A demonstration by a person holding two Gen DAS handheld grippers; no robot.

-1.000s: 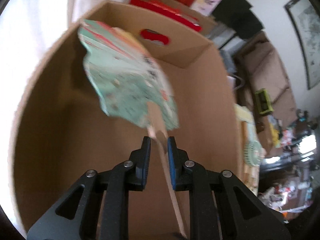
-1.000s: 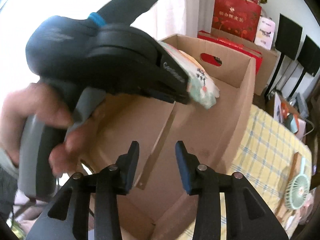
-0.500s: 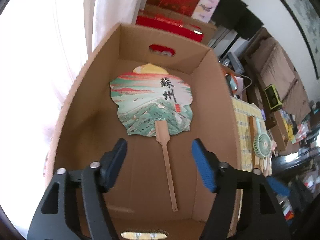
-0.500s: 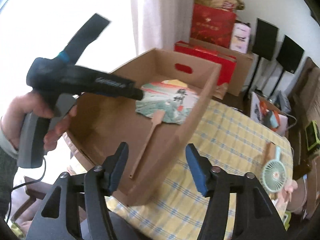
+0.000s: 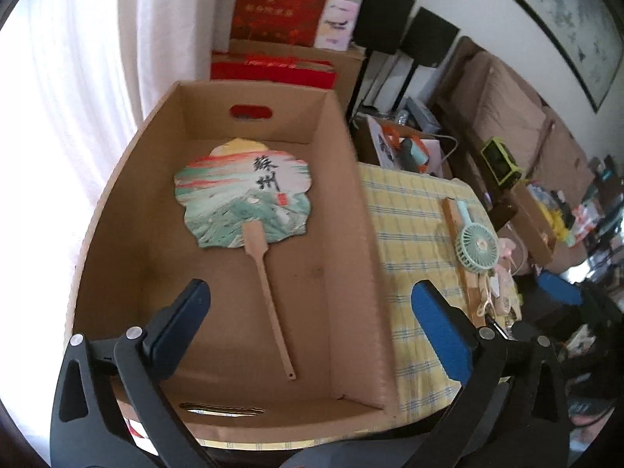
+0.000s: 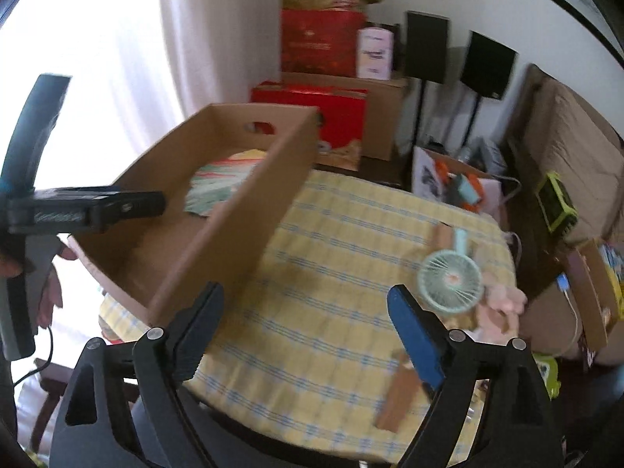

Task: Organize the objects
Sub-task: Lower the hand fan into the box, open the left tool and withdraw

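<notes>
Paper fan (image 5: 243, 199) lies flat on the floor of the cardboard box (image 5: 351, 241), handle toward the camera, touching neither tool. Left hand-held gripper (image 5: 308, 312): jaws have just been opening, now spread wide, nothing between them. Right hand-held gripper (image 6: 304, 319): same, just been opening, empty, over the yellow checked cloth on the desk (image 6: 331, 273).

Risks, my read:
- Small mint electric fan (image 6: 448, 277) sits near the desk's far edge on top of pink and wooden items; a sloppy grab could knock something off.
- Its round head is wide and the handle thin, so a grip on the head may slip.
- Box wall stands tall between the desk items and the box floor; a low carry could clip it.

Text: paper fan reads 蘇州 plus a small red seal. Red gift bag (image 5: 280, 7) has gold print, unreadable.
</notes>
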